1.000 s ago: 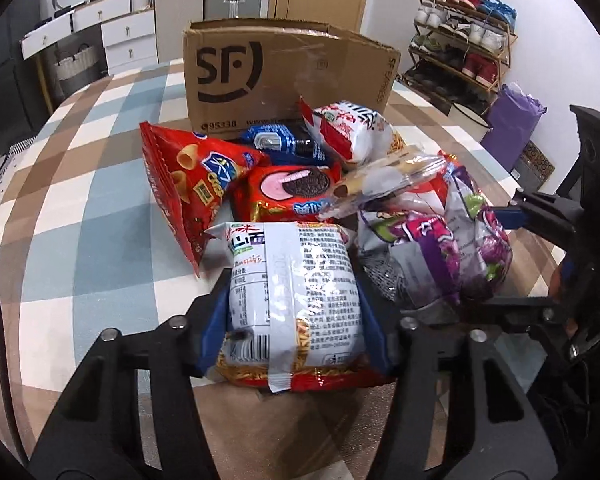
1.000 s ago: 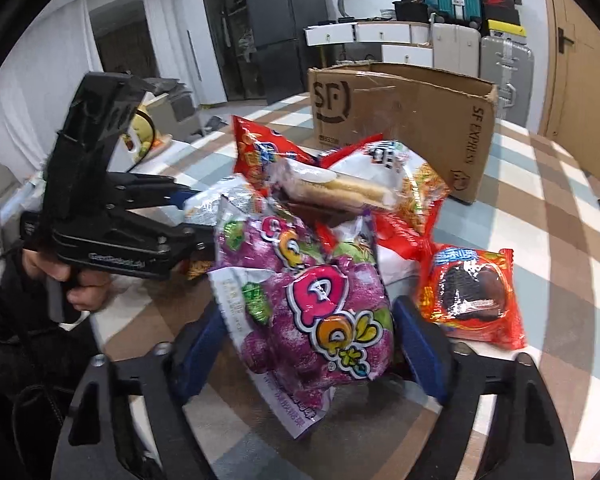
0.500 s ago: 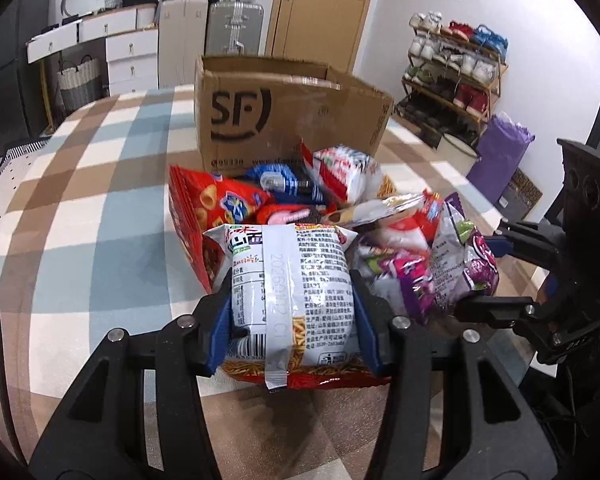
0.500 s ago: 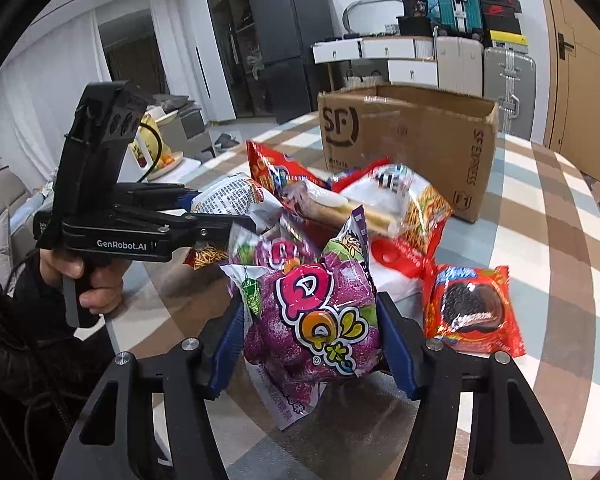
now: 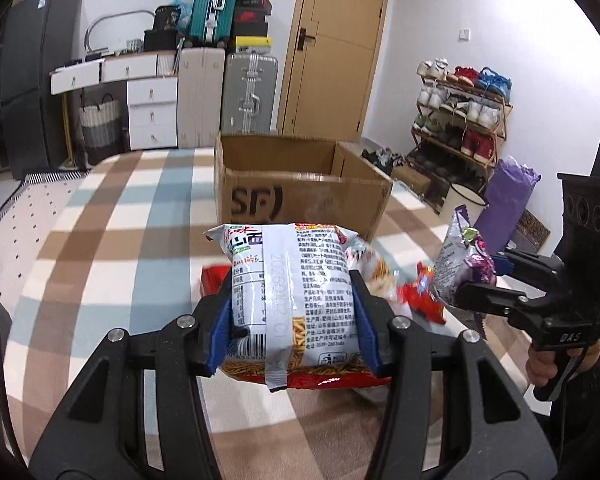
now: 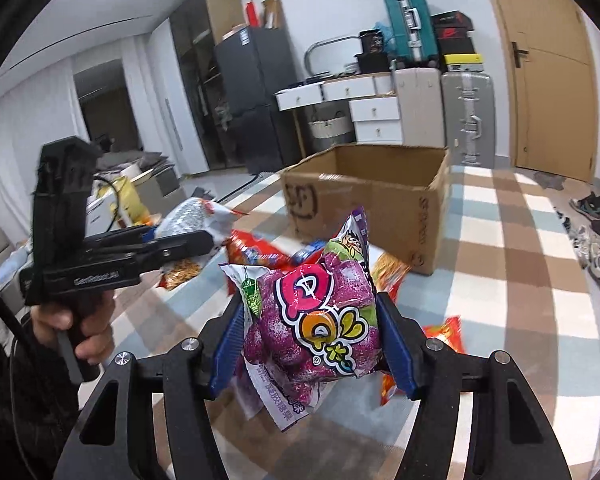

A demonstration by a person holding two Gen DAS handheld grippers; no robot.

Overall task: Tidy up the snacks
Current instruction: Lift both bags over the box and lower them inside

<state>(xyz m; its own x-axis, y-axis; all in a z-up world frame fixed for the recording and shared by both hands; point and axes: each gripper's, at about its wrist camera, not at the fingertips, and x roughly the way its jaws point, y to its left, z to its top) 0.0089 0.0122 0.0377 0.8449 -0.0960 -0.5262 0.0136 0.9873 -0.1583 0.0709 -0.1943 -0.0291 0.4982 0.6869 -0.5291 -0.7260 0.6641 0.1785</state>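
Observation:
My left gripper (image 5: 294,320) is shut on a white and red noodle snack bag (image 5: 290,300), held above the checked table. My right gripper (image 6: 312,340) is shut on a purple candy bag (image 6: 316,320), also lifted; it shows at the right of the left wrist view (image 5: 466,268). An open cardboard box (image 5: 300,188) marked SF stands beyond both bags and also shows in the right wrist view (image 6: 372,200). More snack bags (image 5: 416,292) lie on the table in front of the box, partly hidden by the held bags.
The checked tablecloth (image 5: 100,248) covers the table. An orange-red packet (image 6: 448,332) lies right of the right gripper. Suitcases and drawers (image 5: 204,92) stand behind, a shoe rack (image 5: 460,120) at the far right.
Both grippers have closed on their bags and lifted them off the pile, up and toward the box. The box opening has come into view.

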